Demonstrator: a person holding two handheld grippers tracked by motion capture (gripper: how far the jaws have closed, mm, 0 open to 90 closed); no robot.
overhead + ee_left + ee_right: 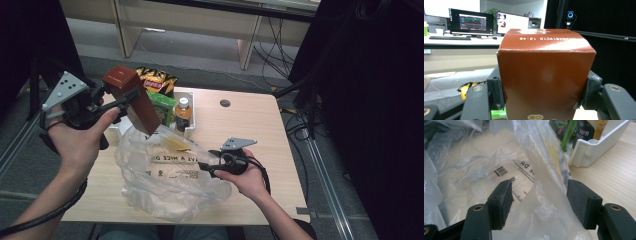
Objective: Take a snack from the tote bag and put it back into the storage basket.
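Note:
A brown cardboard box (120,77) hangs tilted above the table, and my left gripper (131,100) is shut on it; in the left gripper view the pads press both sides of the box (544,62). Just below it lies a crumpled clear plastic bag (165,185) with its mouth facing the box. My right gripper (207,167) is at the bag's right rim. Its jaws stand wide apart with the bag's thin film (544,170) loose between them, one jaw inside the mouth and the pads (581,200) off the film.
A white tray (191,112) behind the bag holds a brown-capped bottle (183,112) and a green packet (162,107). A yellow chips bag (157,80) lies at the table's far edge. Bare wooden table (240,130) spreads to the right; a black curtain and cables stand beyond it.

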